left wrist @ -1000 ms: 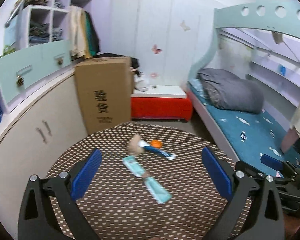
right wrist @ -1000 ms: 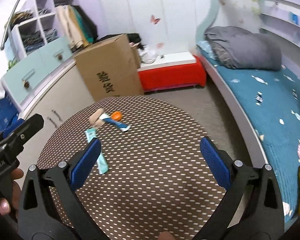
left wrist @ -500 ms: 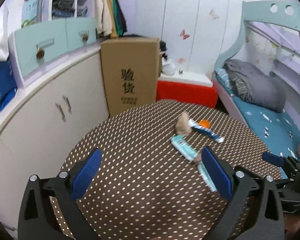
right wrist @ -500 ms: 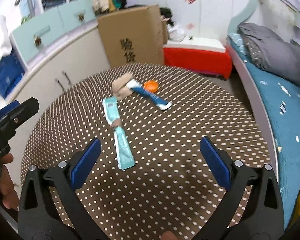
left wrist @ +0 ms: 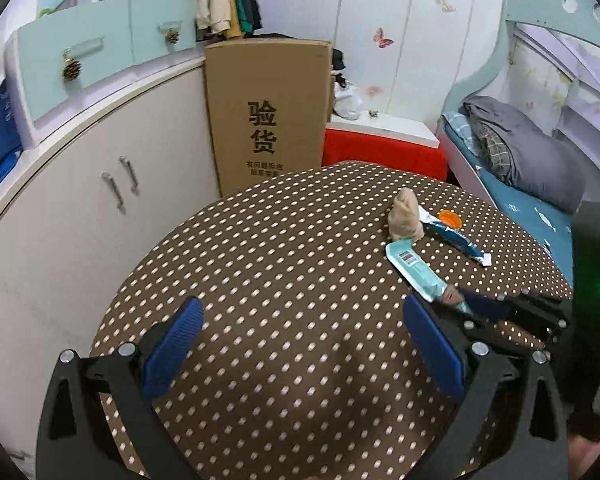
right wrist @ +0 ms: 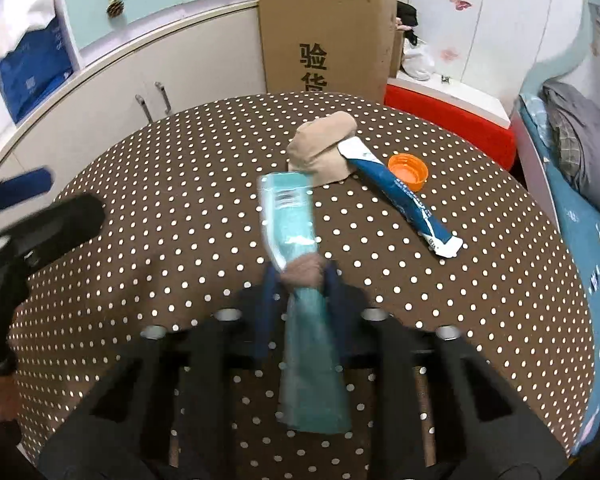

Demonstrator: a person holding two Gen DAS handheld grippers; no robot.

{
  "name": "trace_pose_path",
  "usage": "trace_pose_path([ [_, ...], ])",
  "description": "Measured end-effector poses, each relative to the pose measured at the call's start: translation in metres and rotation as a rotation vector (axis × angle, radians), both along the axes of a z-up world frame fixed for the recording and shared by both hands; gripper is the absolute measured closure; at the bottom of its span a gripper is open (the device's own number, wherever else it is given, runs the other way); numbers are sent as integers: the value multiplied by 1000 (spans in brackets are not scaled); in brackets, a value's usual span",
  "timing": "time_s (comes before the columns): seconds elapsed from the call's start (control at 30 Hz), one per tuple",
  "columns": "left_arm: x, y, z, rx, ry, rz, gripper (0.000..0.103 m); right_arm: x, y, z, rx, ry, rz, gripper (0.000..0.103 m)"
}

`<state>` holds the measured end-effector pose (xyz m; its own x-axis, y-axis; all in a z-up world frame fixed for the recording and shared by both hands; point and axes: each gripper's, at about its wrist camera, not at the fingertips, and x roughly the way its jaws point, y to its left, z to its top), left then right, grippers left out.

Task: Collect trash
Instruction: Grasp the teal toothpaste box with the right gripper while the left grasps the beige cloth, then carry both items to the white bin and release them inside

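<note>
Your right gripper (right wrist: pixel 300 280) has just been closing its jaws, and they now pinch the teal wrapper (right wrist: pixel 290 216) at its twisted brown middle; one end fans out ahead of the jaws, the other trails back between the gripper arms. Your left gripper (left wrist: pixel 300 336) has its jaws wide apart with nothing between them, above bare dotted cloth.

Count four pieces of trash on the round worktop (right wrist: pixel 180 184): one teal wrapper, one blue wrapper (right wrist: pixel 400 196), one orange cap (right wrist: pixel 407 171) and one beige wad (right wrist: pixel 320 152). The blue wrapper's top end lies against the wad, and the cap sits just beside that wrapper. The teal wrapper's far end reaches close to the wad.

Beyond the worktop stands one closed cardboard box (left wrist: pixel 268 108) beside a red bench (left wrist: pixel 384 152); what it holds cannot be seen. The bed (left wrist: pixel 532 208) on the right carries one grey bundle of bedding.
</note>
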<state>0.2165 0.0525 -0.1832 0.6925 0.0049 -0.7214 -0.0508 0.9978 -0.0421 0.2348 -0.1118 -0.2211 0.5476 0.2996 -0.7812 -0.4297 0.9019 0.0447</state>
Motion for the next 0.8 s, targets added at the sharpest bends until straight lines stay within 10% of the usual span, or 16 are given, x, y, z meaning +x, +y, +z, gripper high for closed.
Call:
trace_pose_path([
  [0.53, 113, -65, -37, 57, 40, -209, 6, -28, -120, 23, 161, -2, -201, 82],
  [0.7, 130, -68, -44, 12, 87, -259, 80, -36, -149, 32, 207, -26, -276, 82],
  [0.8, 120, -67, -36, -18, 85, -260, 85, -46, -158, 39, 220, -42, -300, 82],
])
